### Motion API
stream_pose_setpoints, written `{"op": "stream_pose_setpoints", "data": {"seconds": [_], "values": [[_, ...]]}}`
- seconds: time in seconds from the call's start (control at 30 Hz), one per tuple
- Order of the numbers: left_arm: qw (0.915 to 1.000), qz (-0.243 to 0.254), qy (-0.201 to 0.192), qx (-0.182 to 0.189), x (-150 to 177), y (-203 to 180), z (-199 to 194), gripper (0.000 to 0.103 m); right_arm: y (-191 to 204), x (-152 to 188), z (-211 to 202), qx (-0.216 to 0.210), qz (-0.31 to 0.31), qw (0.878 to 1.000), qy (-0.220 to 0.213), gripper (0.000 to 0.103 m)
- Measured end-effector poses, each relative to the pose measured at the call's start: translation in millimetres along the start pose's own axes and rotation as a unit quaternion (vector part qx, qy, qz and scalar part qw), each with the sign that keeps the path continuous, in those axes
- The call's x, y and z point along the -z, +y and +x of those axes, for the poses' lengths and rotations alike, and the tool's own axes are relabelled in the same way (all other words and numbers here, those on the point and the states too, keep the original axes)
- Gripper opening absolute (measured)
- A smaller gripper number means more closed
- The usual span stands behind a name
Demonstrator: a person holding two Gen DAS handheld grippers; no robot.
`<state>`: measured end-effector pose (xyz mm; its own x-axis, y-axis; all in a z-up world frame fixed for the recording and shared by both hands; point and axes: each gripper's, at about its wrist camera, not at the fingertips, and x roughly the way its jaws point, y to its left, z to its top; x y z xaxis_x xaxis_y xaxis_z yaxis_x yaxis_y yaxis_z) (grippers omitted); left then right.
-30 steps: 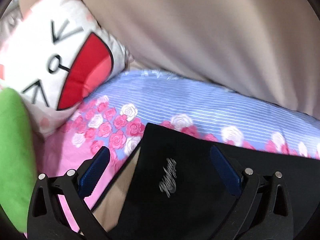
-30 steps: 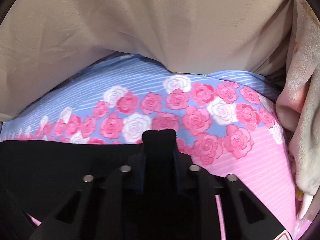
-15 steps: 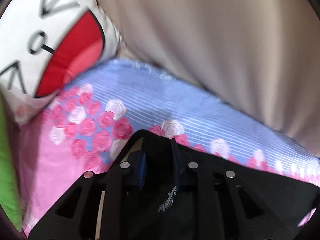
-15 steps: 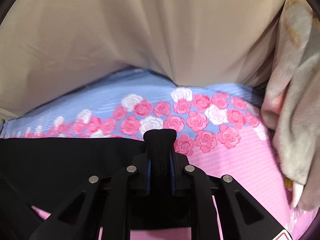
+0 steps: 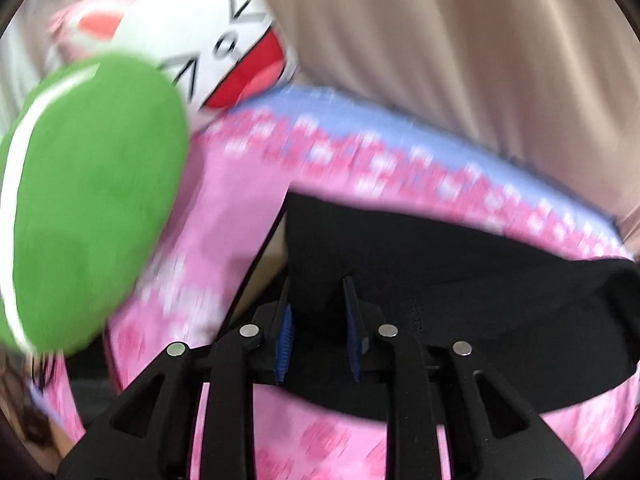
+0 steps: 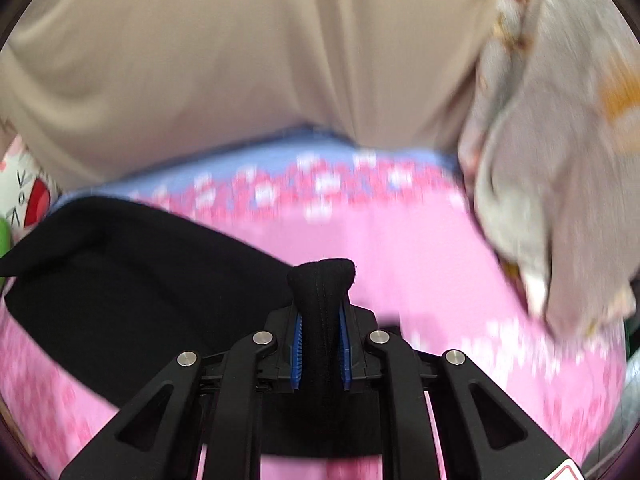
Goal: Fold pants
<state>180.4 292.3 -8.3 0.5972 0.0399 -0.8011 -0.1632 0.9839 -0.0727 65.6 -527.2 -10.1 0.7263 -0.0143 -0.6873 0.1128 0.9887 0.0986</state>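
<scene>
Pants (image 5: 460, 264): black, soft knit fabric, 1 garment; lifted at 2 points off the pink rose-print bedsheet (image 6: 420, 248); fabric sags in a broad dark band between the pinched points; 1 bunched, stitched edge stands up in a rounded nub (image 6: 322, 276) in the right wrist view; left wrist view shows a straight, flat upper edge and a drooping lower hem; blur hides finer detail.

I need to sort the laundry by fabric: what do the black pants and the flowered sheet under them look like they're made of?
The black pants look like a soft matte knit, perhaps jersey or fleece: no sheen, and the bunch in the right gripper shows a ribbed, stitched edge. The flowered sheet looks like thin printed woven cloth, possibly cotton: flat and dull, though blur hides its weave.
</scene>
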Motion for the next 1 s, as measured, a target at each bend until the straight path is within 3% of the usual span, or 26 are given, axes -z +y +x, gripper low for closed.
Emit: {"op": "stream_pose_setpoints", "data": {"seconds": [0.1, 0.13, 0.2, 0.23, 0.27, 0.3, 0.4, 0.53, 0.57, 0.63, 0.67, 0.7, 0.87, 0.97, 1.0], "values": [[0.9994, -0.025, 0.024, -0.003, 33, 13, 10, 0.031, -1, 28, 5, 0.003, 0.007, 1.0, 0.019, 0.018], [0.9987, -0.041, 0.027, -0.008, 43, 17, 9, 0.035, -1, 37, 3, 0.014, 0.007, 1.0, 0.022, 0.025], [0.9957, -0.088, 0.021, 0.02, 57, 24, 2, 0.062, 1, 46, -2, 0.032, 0.004, 0.999, 0.021, 0.037], [0.9929, -0.109, 0.016, 0.044, 62, 26, -4, 0.07, 2, 49, -9, 0.042, 0.007, 0.999, 0.015, 0.051], [0.9878, -0.133, 0.011, 0.081, 67, 25, -10, 0.084, 2, 50, -15, 0.051, 0.009, 0.999, 0.007, 0.057], [0.9845, -0.144, 0.013, 0.099, 69, 22, -11, 0.09, 3, 52, -22, 0.06, 0.009, 0.998, -0.002, 0.058], [0.9734, -0.17, 0.031, 0.15, 63, 8, 1, 0.09, 2, 59, -46, 0.063, 0.029, 0.997, -0.031, 0.062], [0.9641, -0.197, 0.059, 0.168, 49, -2, 31, 0.089, 4, 72, -66, 0.042, 0.057, 0.997, -0.043, 0.063], [0.9622, -0.203, 0.066, 0.17, 48, -2, 36, 0.082, 6, 77, -70, 0.038, 0.057, 0.997, -0.042, 0.064], [0.9627, -0.204, 0.073, 0.162, 44, 0, 42, 0.055, 10, 85, -77, 0.036, 0.064, 0.996, -0.046, 0.068], [0.9646, -0.201, 0.071, 0.155, 41, 2, 42, 0.029, 10, 89, -79, 0.032, 0.07, 0.996, -0.046, 0.068], [0.968, -0.193, 0.068, 0.145, 36, 6, 39, 0.015, 11, 93, -81, 0.025, 0.077, 0.996, -0.046, 0.068], [0.9695, -0.198, 0.047, 0.137, 30, 36, 8, 0.011, 19, 108, -83, -0.01, 0.114, 0.993, -0.039, 0.068], [0.9799, -0.191, 0.048, 0.033, 45, 54, 8, 0.008, 31, 113, -80, -0.044, 0.133, 0.989, -0.038, 0.078], [0.9789, -0.195, 0.055, 0.027, 49, 58, 13, 0.008, 34, 113, -77, -0.05, 0.138, 0.989, -0.037, 0.078]]}}
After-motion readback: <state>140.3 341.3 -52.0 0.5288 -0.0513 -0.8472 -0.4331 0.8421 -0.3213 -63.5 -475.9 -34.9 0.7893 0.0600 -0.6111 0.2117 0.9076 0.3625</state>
